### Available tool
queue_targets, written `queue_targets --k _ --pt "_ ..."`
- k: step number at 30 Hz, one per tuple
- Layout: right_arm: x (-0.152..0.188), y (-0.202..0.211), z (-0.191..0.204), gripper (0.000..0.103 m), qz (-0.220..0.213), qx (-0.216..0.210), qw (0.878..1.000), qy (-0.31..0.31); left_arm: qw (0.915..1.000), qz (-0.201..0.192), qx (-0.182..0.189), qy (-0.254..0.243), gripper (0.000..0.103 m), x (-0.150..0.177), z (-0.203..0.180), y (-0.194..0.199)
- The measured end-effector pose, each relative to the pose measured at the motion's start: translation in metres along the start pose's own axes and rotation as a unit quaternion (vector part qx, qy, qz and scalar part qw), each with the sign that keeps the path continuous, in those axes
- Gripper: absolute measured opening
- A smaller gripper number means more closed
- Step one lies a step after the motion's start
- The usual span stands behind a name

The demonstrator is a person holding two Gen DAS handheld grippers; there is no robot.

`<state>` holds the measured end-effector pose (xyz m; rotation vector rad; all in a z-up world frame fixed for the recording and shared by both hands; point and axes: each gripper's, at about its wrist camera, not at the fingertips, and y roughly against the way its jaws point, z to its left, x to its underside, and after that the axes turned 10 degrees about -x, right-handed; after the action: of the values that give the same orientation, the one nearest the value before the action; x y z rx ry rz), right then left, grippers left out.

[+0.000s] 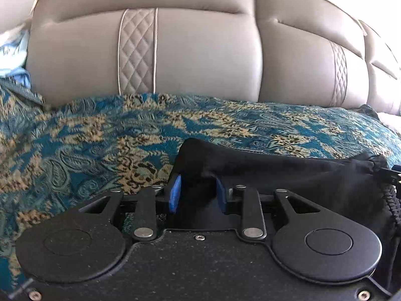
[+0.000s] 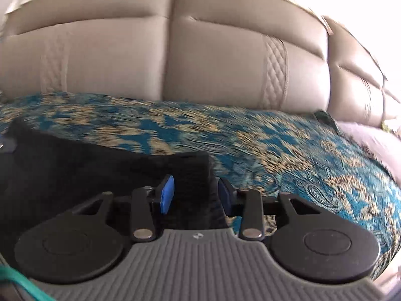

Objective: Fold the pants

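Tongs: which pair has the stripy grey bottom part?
The right tongs: their base is ribbed grey, while the left tongs sit on a flat black one.

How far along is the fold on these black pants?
Mid-fold. Done: the black pants lie bunched on the patterned cover. In hand: cloth sits between the pads of the left gripper and right gripper; grip firmness is unclear. Left: flattening, since no neat folded stack shows yet.
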<state>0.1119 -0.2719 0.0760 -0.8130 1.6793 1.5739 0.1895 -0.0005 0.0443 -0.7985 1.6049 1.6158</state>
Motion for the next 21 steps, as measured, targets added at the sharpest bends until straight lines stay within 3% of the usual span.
queue_targets --k 5,10,13,16,21 --pt "-0.001 -0.009 -0.018 0.064 -0.007 -0.026 1.0 -0.01 0.9999 -0.009 0.003 0.006 0.037 0.0 0.005 -0.002" --pt "0.003 -0.014 -0.043 0.074 -0.012 -0.072 0.996 -0.055 0.9973 -0.043 0.037 0.047 0.037 -0.002 0.026 0.022" --pt "0.007 -0.019 -0.063 0.077 -0.01 -0.099 0.989 -0.111 0.9975 -0.02 0.049 0.047 0.037 -0.005 0.033 0.016" --pt "0.013 -0.024 -0.079 0.078 -0.012 -0.132 0.978 -0.161 0.994 0.022 0.09 0.058 0.038 -0.006 0.039 0.003" --pt "0.024 -0.021 -0.081 0.078 -0.033 -0.159 0.977 -0.14 0.99 0.049 0.109 0.075 0.044 -0.008 0.043 -0.011"
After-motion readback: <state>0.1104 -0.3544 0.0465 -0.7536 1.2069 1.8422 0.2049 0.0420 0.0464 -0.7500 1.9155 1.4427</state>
